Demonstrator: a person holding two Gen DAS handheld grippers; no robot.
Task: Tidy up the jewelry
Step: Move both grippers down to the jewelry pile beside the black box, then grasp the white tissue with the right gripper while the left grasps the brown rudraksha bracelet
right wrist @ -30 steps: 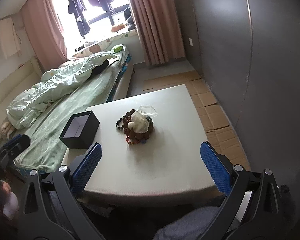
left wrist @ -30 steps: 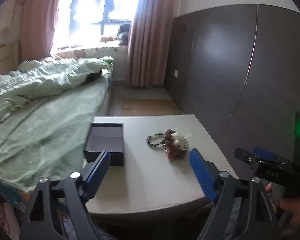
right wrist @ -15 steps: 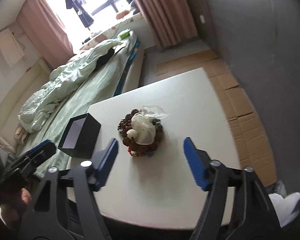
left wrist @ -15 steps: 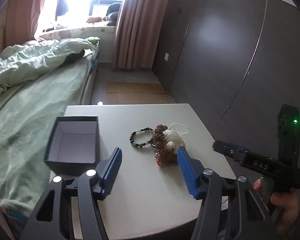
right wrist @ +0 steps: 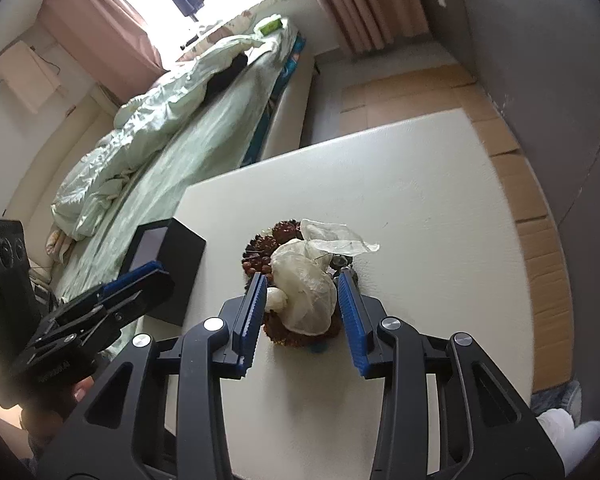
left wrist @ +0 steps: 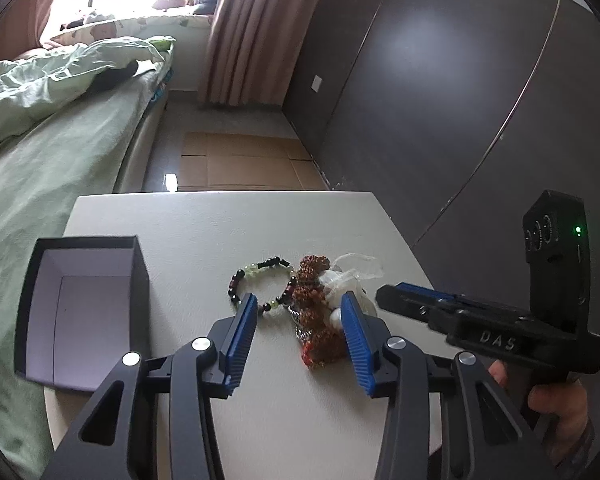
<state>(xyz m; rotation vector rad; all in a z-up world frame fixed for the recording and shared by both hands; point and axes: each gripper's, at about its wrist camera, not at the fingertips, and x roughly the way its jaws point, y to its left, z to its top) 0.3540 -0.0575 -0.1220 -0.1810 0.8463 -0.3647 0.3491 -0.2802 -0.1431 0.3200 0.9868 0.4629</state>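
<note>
A pile of jewelry lies mid-table: a dark and green bead bracelet, red-brown bead strands and a whitish plastic bag of pearls. An open black box with a pale inside stands at the table's left; it also shows in the right wrist view. My left gripper is open, low over the pile's near side. My right gripper is open, its jaws either side of the bag; it also shows in the left wrist view.
The white table has a bed with a green quilt along its left and a dark wardrobe wall on the right. Cardboard sheets cover the floor beyond the table.
Both grippers have moved forward and down toward the jewelry pile and narrowed their opening. The right gripper now straddles the bag.
</note>
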